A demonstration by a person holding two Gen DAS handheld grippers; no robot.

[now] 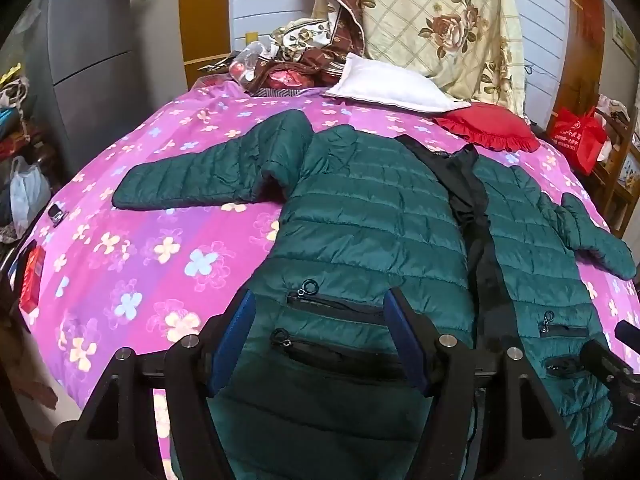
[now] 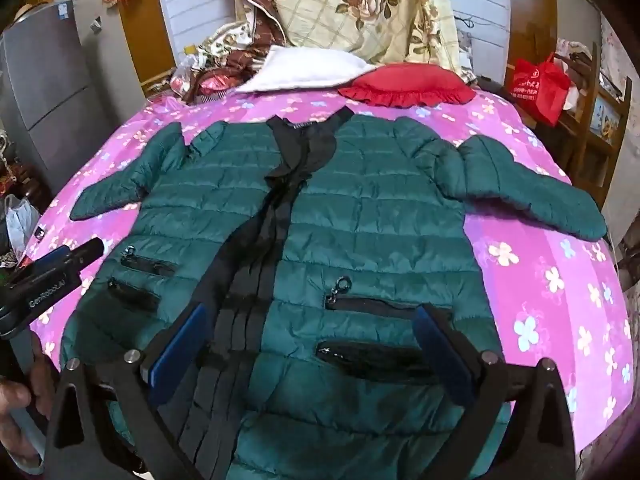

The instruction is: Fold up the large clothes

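Observation:
A dark green quilted jacket (image 1: 372, 208) lies face up on the pink flowered bed cover (image 1: 160, 240), front open along a black placket (image 1: 476, 216), both sleeves spread out to the sides. My left gripper (image 1: 320, 300) is open above the jacket's left pocket zips near the hem. In the right wrist view the jacket (image 2: 360, 208) fills the middle, and my right gripper (image 2: 312, 320) is open above the hem, straddling the placket (image 2: 272, 240) and the right pockets. The left gripper's body (image 2: 52, 272) shows at the left edge.
A white pillow (image 1: 384, 84), a red frilled cushion (image 1: 488, 128) and a floral quilt (image 1: 440, 20) lie at the bed's head. A red bag (image 1: 576, 136) hangs at the right. A grey fridge (image 1: 92, 52) stands left. A red box (image 1: 32, 276) lies at the bed's left edge.

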